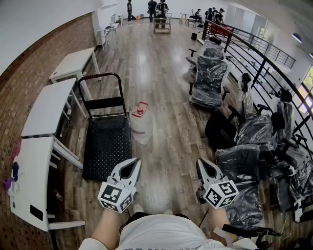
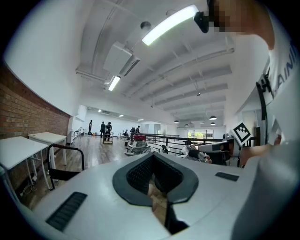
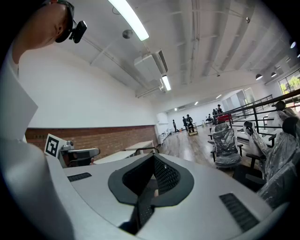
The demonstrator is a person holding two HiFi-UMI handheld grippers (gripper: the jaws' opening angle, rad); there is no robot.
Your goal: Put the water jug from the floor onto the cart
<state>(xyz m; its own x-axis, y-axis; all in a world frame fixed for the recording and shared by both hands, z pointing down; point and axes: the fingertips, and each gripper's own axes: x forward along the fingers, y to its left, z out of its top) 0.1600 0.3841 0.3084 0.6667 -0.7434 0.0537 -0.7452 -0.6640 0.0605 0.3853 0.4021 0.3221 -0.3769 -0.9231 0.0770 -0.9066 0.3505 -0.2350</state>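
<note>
The water jug (image 1: 142,128), clear with a red cap and a red carry handle, stands on the wooden floor against the right edge of the cart (image 1: 107,146). The cart is a flat black platform with a black push handle at its far end, and nothing lies on it. My left gripper (image 1: 135,161) is held near my body, just off the cart's near right corner, with its jaws shut and empty. My right gripper (image 1: 200,162) is level with it further right, also shut and empty. Both point forward, well short of the jug. The left gripper view shows the cart's handle (image 2: 65,150) beyond the shut gripper (image 2: 153,161); the jug is hidden in both gripper views.
White tables (image 1: 49,105) line the brick wall on the left. Office chairs wrapped in plastic (image 1: 210,78) crowd the right side along a black railing (image 1: 264,53). Several people (image 1: 156,7) stand at the far end of the hall. Open wooden floor runs ahead past the jug.
</note>
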